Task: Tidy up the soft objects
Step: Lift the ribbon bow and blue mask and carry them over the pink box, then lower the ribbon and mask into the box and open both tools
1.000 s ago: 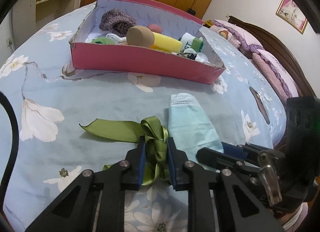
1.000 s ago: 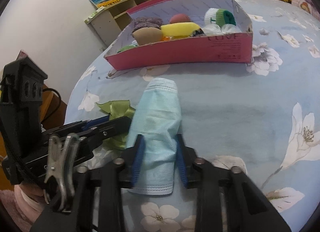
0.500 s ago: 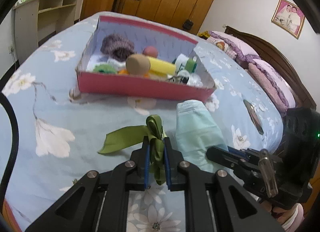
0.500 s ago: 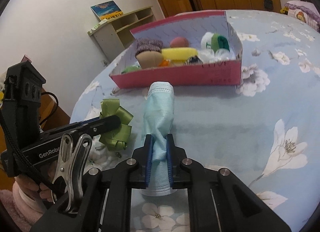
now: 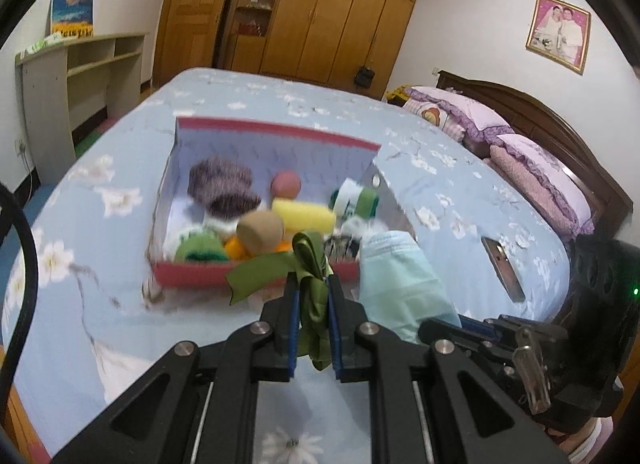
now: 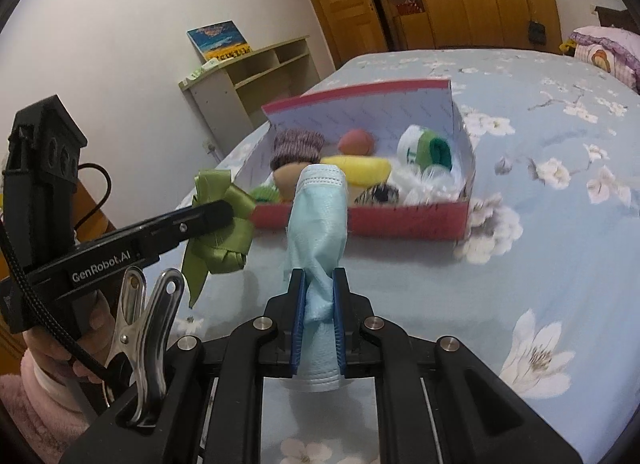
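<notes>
A satin green ribbon bow (image 5: 311,264), looped w/ a flat tail, is clamped in the left gripper (image 5: 313,296) jaws and held above the bed (image 5: 100,324). A pale-blue pleated face mask (image 6: 320,224), crumpled, is pinched in the right gripper (image 6: 319,296) jaws, also off the floral sheet. Just beyond, a pink cardboard box (image 6: 400,220) w/ knitted and foam items is seen.

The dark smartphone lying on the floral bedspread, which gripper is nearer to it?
Right. The right gripper, clamping the pale blue face mask, sits beside the smartphone; the left gripper, pinching the green ribbon bow, is farther over.
</notes>
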A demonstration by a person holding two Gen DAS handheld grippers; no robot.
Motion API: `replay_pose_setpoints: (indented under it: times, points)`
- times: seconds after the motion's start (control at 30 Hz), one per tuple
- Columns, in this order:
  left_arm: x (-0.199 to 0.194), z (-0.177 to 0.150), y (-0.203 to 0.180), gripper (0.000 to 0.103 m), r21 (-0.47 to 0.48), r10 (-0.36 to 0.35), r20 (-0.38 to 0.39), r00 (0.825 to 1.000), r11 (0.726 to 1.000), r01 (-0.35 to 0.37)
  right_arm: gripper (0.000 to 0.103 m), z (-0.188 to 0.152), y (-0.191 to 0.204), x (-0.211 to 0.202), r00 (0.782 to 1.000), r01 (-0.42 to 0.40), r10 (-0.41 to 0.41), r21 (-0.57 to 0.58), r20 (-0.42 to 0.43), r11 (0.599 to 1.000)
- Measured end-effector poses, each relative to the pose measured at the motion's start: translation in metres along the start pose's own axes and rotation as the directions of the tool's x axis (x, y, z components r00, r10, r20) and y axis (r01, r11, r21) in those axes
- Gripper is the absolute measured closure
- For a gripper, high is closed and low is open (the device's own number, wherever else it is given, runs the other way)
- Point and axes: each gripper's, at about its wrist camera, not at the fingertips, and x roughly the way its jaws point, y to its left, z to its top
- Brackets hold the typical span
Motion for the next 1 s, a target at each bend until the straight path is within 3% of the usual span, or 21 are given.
replay_pose_setpoints:
  times: [0.5,1.0]
  points:
    - [0.048,0.066,-0.008,0.091,0.04,0.031,0.055,0.998,0.999,-0.033,0.089,0.065,-0.027,0.019,0.997,0.022,-0.023,0.022,0.071,1.0]
    - [0.115,0.079,0.006,0.09,0.024,0.094,0.028,0.995,0.995,-0.095,0.089,0.093,-0.053,0.066,0.996,0.06,-0.062,0.034,0.064,0.998]
